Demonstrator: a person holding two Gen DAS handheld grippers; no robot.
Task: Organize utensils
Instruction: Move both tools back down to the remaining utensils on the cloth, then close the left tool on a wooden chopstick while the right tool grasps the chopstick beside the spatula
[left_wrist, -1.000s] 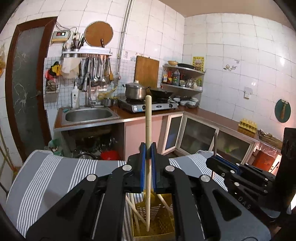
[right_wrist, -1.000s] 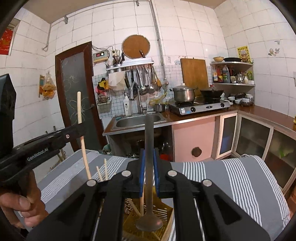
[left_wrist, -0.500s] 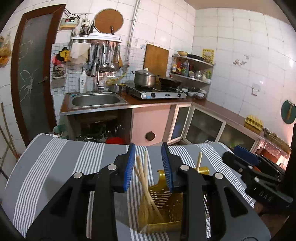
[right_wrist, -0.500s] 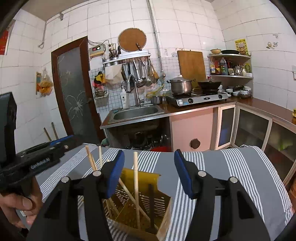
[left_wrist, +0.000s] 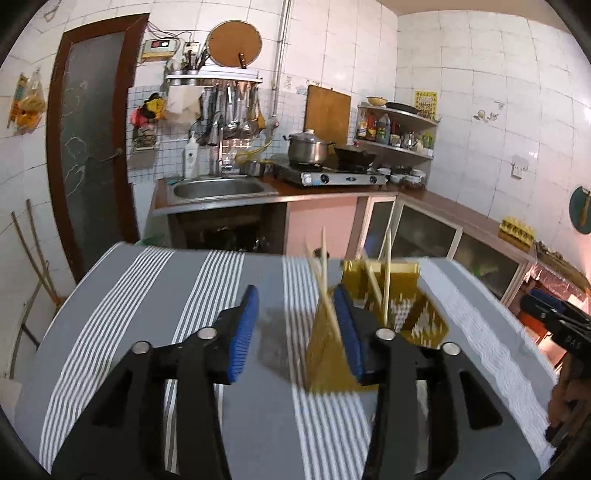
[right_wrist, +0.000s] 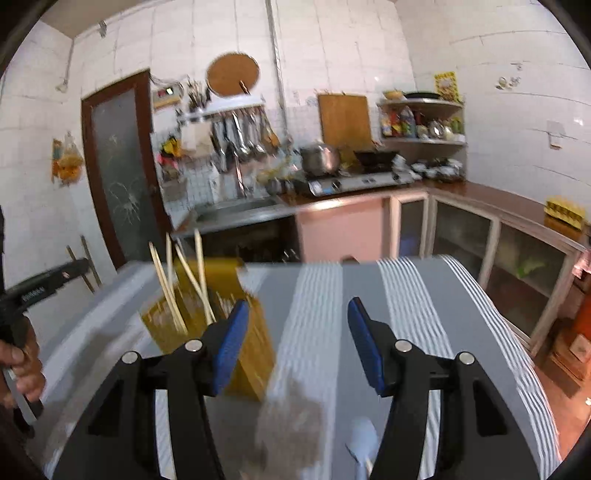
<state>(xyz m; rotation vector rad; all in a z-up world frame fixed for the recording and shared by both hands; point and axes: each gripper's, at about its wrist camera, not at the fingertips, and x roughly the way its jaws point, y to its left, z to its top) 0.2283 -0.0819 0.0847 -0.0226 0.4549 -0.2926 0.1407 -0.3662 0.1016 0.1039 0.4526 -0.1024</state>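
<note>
A yellow slotted utensil holder stands on the grey striped tablecloth. Several wooden chopsticks stick up out of it. My left gripper is open and empty, just left of the holder. In the right wrist view the holder with the chopsticks is left of my right gripper, which is open and empty. A white spoon-like utensil lies blurred on the cloth below the right gripper.
Behind the table are a steel sink, a gas stove with a pot, pink cabinets and a dark door. The other gripper shows at the right edge of the left wrist view.
Both grippers have opened and let go: the chopstick and the dark spoon dropped into the holder. Both have since pulled back and apart, left one leftward, right one rightward.
</note>
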